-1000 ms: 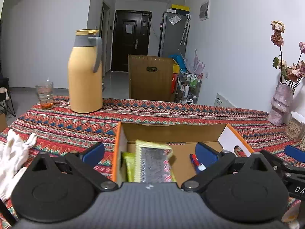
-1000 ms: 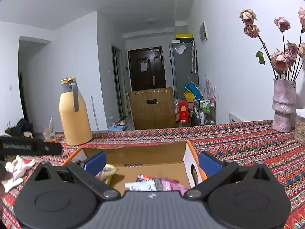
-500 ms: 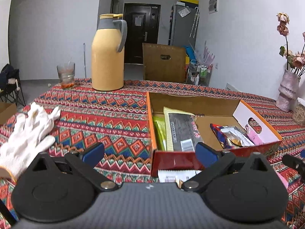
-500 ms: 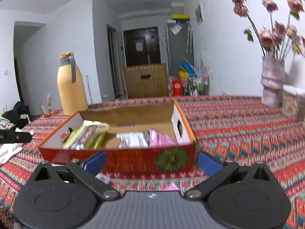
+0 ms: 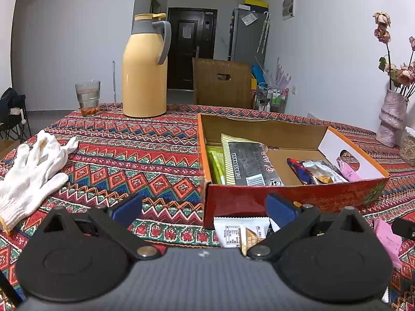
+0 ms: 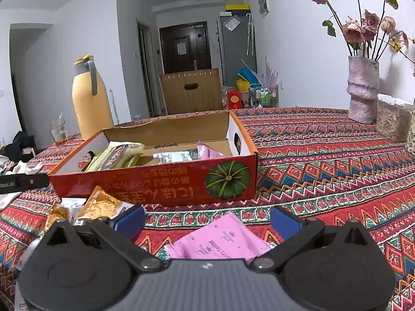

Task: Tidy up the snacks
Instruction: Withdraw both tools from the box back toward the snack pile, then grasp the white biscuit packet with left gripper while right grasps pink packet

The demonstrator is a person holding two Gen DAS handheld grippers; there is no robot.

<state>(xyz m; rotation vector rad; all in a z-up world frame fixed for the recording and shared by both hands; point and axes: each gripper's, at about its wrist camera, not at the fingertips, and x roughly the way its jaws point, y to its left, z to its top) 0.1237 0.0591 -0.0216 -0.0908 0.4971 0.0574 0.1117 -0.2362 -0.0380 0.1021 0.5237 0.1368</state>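
A red cardboard box (image 5: pixel 293 197) (image 6: pixel 160 186) lies open on the patterned tablecloth and holds several snack packets, among them a grey-and-yellow one (image 5: pixel 249 160) and a pink one (image 6: pixel 207 151). My left gripper (image 5: pixel 203 208) is open and empty, in front of the box's near left corner, above a white packet (image 5: pixel 238 230). My right gripper (image 6: pixel 207 219) is open and empty, just above a loose pink packet (image 6: pixel 220 238) in front of the box. Orange snack packets (image 6: pixel 102 206) lie to its left.
A yellow thermos (image 5: pixel 145 67) and a glass (image 5: pixel 88 98) stand at the table's far left. White gloves (image 5: pixel 33 173) lie at the left. A vase of dried flowers (image 6: pixel 363 88) and a jar (image 6: pixel 391 119) stand at the right. A chair (image 5: pixel 221 83) is behind the table.
Both grippers have pulled back from over the box toward the table's near side. The box's red front wall and the loose packets before it have come into view.
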